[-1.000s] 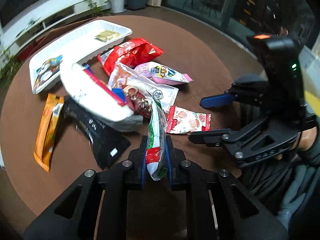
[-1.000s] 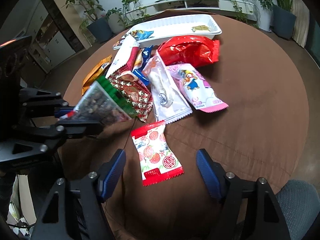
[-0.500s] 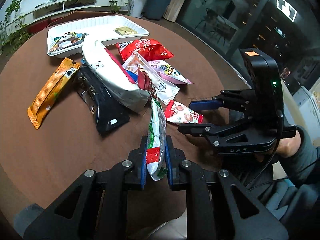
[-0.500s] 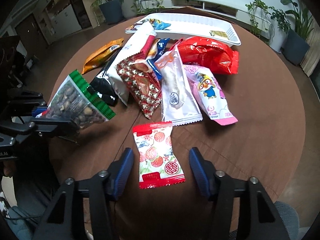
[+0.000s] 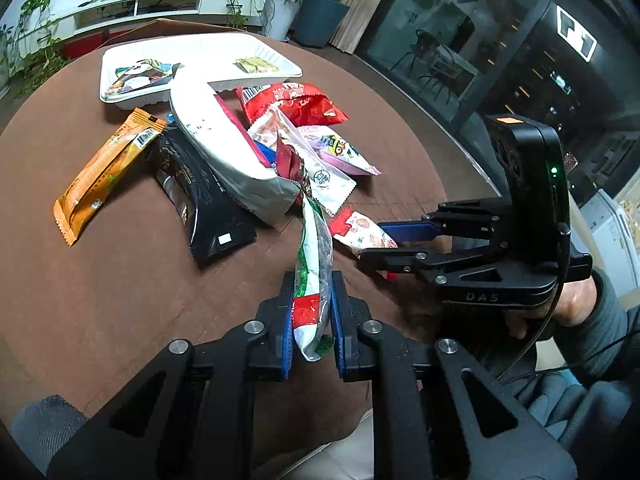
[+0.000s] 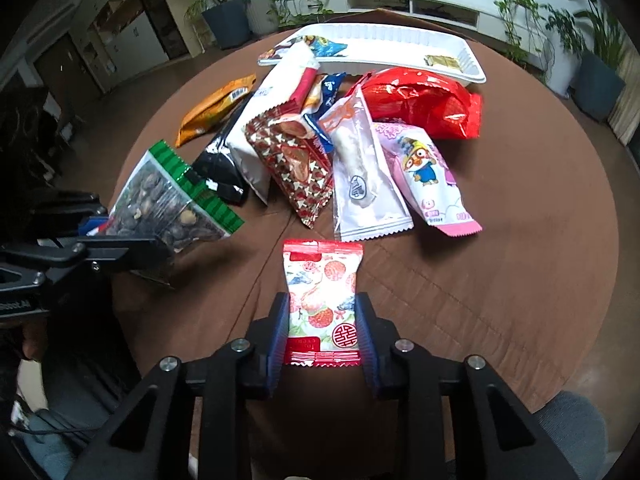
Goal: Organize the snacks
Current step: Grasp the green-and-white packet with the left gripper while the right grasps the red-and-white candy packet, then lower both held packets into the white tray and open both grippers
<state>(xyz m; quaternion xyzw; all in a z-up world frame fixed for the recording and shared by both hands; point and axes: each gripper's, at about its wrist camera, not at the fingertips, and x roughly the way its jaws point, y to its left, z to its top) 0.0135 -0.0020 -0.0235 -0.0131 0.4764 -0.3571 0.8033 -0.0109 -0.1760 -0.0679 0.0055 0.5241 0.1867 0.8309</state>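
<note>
Fingers of the left gripper point(image 5: 311, 320) clamp a nut bag point(image 5: 313, 276); right gripper point(image 6: 323, 332) fingers are closing around a lychee candy packet point(image 6: 322, 300) on the counter point(image 6: 500, 280).

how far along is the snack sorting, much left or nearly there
Early on. Done: only two packets lie in the white tray. In hand: the left gripper is shut on a green-edged bag of nuts, and the right gripper is closing around the lychee-print packet on the table. Left: the pile, including the red bag, pink cartoon packet, black packet and orange bar.
</note>
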